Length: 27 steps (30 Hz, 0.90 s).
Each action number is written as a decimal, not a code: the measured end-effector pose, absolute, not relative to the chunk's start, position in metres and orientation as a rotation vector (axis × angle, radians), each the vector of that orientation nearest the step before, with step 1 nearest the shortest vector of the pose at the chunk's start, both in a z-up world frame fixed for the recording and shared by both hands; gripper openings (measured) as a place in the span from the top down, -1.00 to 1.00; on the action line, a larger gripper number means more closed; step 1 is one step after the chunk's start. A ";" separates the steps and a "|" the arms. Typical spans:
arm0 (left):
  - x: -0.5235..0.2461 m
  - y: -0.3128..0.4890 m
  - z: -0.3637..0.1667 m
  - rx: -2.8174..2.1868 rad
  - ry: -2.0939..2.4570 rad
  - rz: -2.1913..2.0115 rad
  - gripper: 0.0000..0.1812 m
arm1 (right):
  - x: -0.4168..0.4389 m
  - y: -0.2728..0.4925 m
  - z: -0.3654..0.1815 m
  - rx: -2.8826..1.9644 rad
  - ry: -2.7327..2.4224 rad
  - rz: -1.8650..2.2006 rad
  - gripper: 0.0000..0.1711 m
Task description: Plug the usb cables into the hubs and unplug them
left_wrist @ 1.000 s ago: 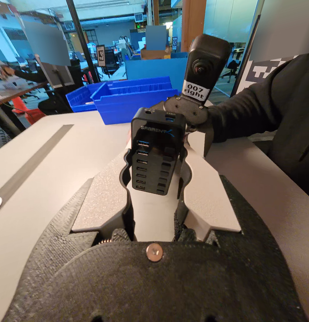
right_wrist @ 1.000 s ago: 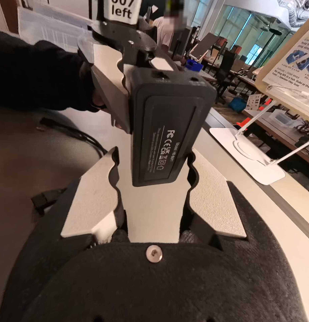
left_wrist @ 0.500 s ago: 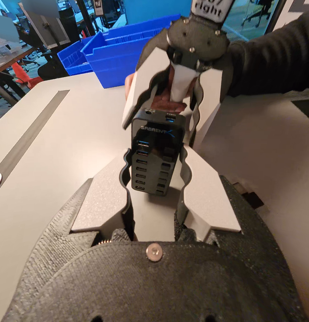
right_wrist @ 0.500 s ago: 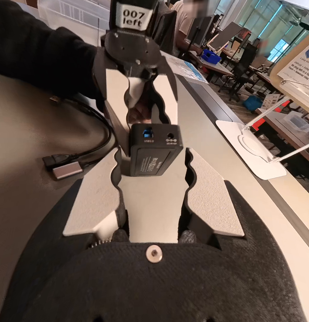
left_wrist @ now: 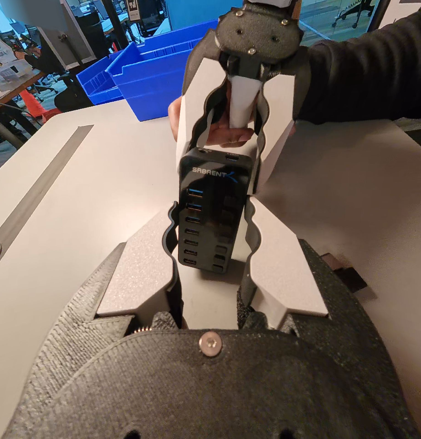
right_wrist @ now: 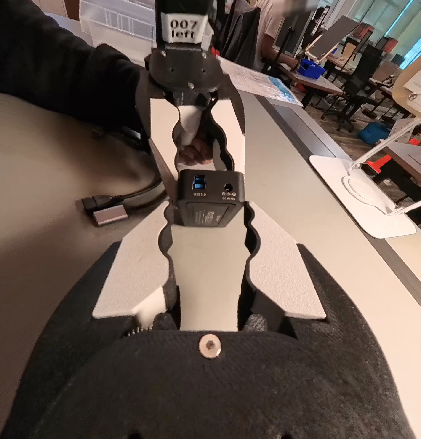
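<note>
A black USB hub (left_wrist: 212, 213) with a row of ports on its face is held level just above the grey table (left_wrist: 98, 190). My left gripper (left_wrist: 212, 204) is shut on the hub's near end, with both pads on its sides. My right gripper (left_wrist: 219, 175) faces it from the far side and grips the hub's other end. In the right wrist view the hub (right_wrist: 209, 202) shows its end face with a blue port and a round socket. The right gripper (right_wrist: 209, 205) has both pads on it, and the left gripper (right_wrist: 204, 171) is behind it.
Black cables with a black plug and a silver plug (right_wrist: 107, 213) lie on the table left of the hub. Blue bins (left_wrist: 157, 78) stand at the table's far edge. A white stand base (right_wrist: 361, 202) sits at the right. A dark strip (left_wrist: 38, 190) runs along the table.
The left gripper tipped the hub down from upright to level near the table. The right gripper came in around the hub's free end and its jaws closed onto it.
</note>
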<state>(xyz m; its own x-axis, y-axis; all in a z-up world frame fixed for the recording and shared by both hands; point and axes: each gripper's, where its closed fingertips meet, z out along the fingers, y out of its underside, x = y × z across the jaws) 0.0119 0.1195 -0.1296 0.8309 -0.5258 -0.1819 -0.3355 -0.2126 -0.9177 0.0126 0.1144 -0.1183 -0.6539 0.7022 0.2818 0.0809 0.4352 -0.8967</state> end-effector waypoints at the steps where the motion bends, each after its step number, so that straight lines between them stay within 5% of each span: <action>1: 0.013 0.120 -0.130 -1.826 0.661 -0.198 0.35 | 0.013 0.117 -0.122 -0.663 -2.051 1.204 0.30; 18: 0.021 0.130 -0.183 -2.057 0.831 -0.036 0.37 | 0.019 0.136 -0.190 -0.774 -2.328 0.901 0.32; 27: -0.023 0.113 -0.124 -1.844 0.512 -0.062 0.35 | 0.009 0.143 -0.192 -0.858 -2.282 0.888 0.33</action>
<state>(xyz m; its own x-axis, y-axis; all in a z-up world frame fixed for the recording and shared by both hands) -0.0227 0.1126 -0.1242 0.9030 -0.3750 -0.2095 -0.3135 -0.2420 -0.9182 0.0093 0.1432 -0.1917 -0.6515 0.7170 0.2479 0.3610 0.5803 -0.7300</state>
